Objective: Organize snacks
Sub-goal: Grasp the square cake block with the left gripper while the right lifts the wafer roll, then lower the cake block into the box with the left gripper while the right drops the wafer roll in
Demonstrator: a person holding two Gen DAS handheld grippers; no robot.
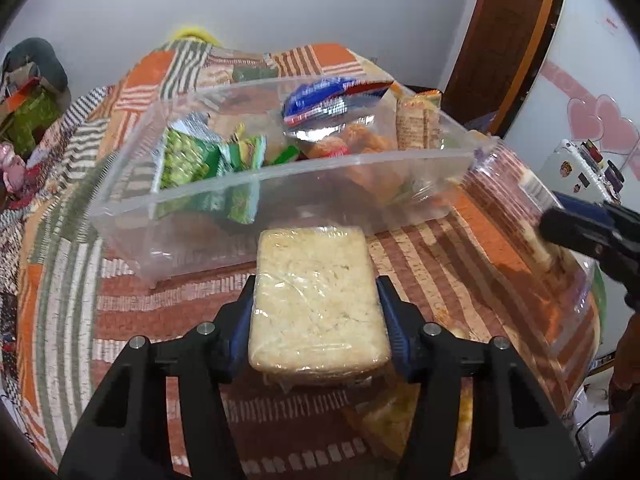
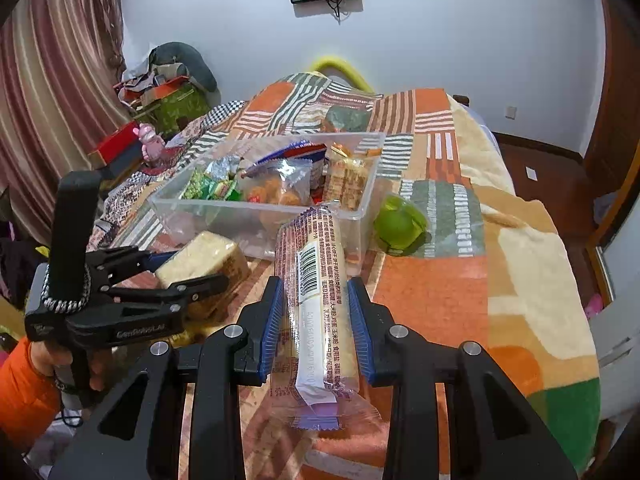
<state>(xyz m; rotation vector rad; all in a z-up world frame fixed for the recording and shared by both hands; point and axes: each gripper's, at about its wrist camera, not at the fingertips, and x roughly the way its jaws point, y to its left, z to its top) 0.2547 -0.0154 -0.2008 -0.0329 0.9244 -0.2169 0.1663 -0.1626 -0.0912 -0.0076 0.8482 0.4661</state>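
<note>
The left gripper (image 1: 316,316) is clenched on a wrapped cake (image 1: 318,300), its blue pads pressed on both long sides, held just short of the near wall of the bin (image 1: 280,184). The right gripper (image 2: 316,320) is clamped on a long cracker pack (image 2: 316,292), nose pointing at the bin's near right corner. The bin stands on the bed (image 2: 432,292), toward its far side, and already carries green packets (image 1: 188,156), a blue packet (image 1: 328,100) and a clear bag of orange snacks (image 1: 344,140).

Risks, as I judge them:

- The cake looks soft and crumbly under thin film; a hard squeeze could crush it, while a loose one lets the slick wrap slide out before it clears the wall.
- Both loads sit close to the near wall. Coming in low, either could knock the rim and shove or tip the light bin on the soft, uneven bedspread.
- The two grippers are near each other on the same approach, so they could collide over the bin.
- The pack is held around its middle with a long end overhanging; that end could catch the rim and twist in the jaws.
- The bin is fairly full, so a dropped item may perch on the heap and spill out.
- A green ball (image 2: 400,226) lies just beside the bin's right wall and might roll off if the bin is bumped.
</note>
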